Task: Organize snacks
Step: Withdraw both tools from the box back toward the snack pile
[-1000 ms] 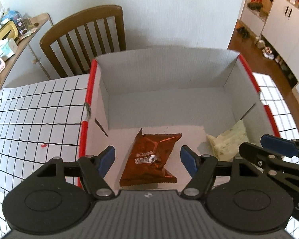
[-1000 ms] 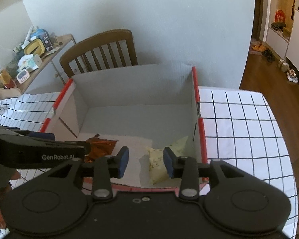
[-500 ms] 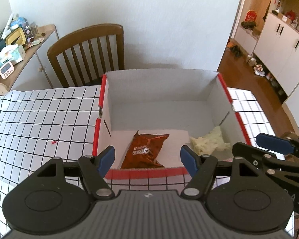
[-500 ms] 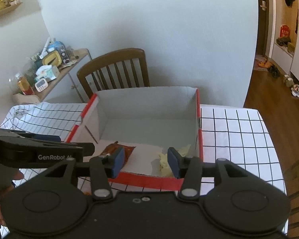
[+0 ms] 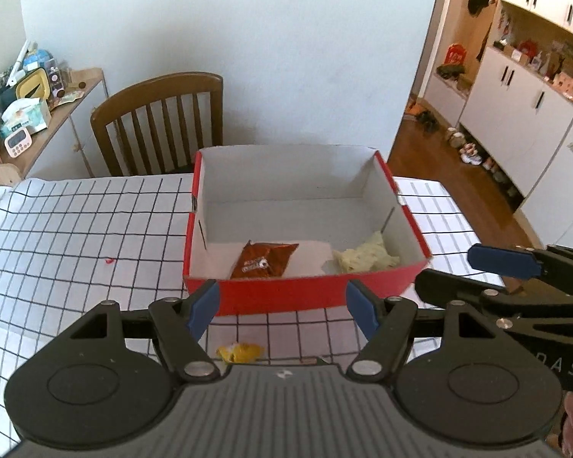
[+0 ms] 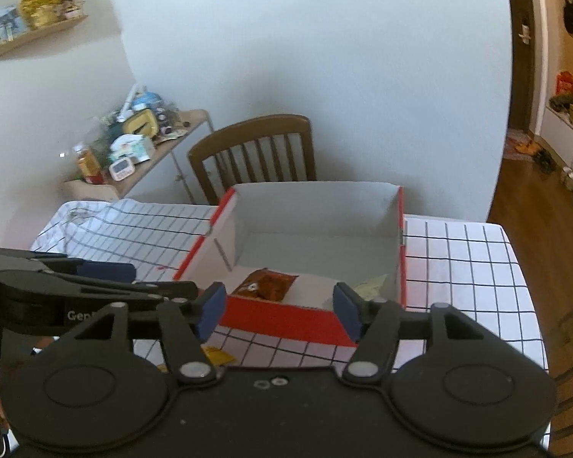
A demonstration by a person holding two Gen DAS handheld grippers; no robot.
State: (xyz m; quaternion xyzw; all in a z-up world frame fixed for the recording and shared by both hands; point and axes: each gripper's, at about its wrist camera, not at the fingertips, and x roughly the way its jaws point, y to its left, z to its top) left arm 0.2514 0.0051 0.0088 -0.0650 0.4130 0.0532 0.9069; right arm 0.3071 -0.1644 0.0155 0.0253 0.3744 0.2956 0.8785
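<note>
White walls stand behind a table with a checked cloth. On it sits a red box holding a brown snack bag and a yellow snack bag. Both the left claw and right claw gape wide, holding nothing.

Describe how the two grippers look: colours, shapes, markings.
Both are matte black. The left gripper has blue pads, round side discs and a ribbed body. The right gripper has the same blue pads and discs, but a smooth body.
</note>
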